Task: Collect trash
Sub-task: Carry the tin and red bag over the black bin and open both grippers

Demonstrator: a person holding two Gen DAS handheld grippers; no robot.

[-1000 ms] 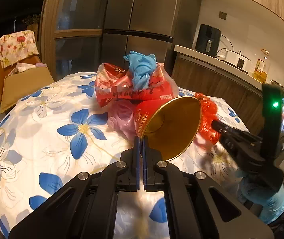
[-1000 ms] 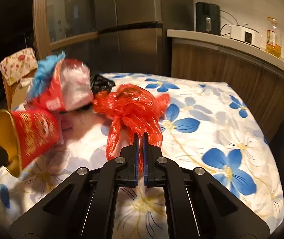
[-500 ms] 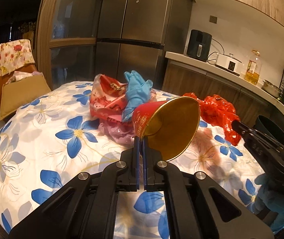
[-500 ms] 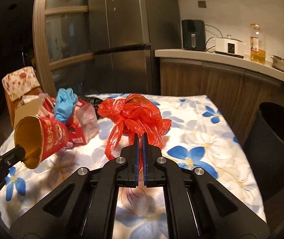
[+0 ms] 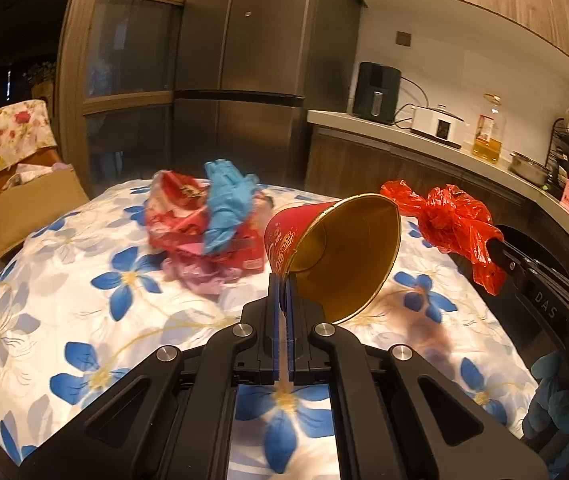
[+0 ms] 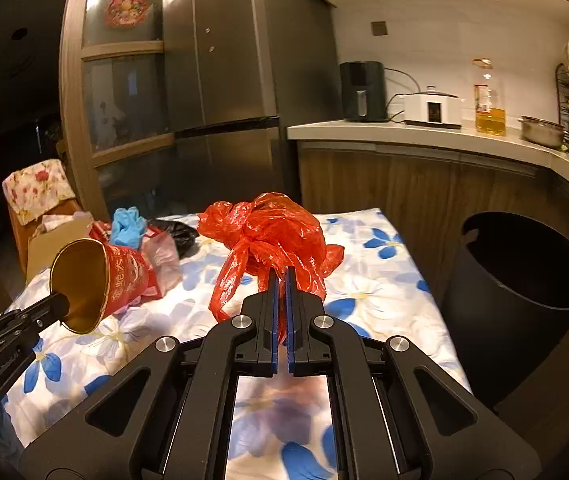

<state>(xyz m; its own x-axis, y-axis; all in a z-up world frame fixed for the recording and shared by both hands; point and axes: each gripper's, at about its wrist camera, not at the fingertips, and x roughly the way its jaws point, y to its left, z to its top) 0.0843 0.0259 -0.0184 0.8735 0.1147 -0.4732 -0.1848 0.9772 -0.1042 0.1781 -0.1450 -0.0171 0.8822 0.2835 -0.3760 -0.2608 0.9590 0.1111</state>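
Tongs, two in all, are both clamped on trash and held above the desk (image 5: 44,292) with its blue-flower cloth. The left tongs (image 5: 283,292) point slightly downward and pinch the rim of one red paper cup (image 5: 324,252), which is tipped on its side in the air so that its gold inside faces the camera. The right tongs (image 6: 280,284) point the same way, slightly downward, and are closed on one crumpled red plastic bag (image 6: 272,232), which hangs off the desk with loose strips dangling beside the jaws. In the left wrist view the right tongs come in from the right edge with the bag at their tip, and a blue-gloved hand (image 5: 552,404) shows under them.

One heap of remaining trash lies on the desk beyond the cup: one blue glove (image 5: 224,204) on top of red wrappers (image 5: 176,212), one pale purple plastic piece (image 5: 200,276) at its near side, and one black bag (image 6: 176,232) at the far edge. One black bin (image 6: 524,276) stands on the floor just off the desk's right side, its mouth open.
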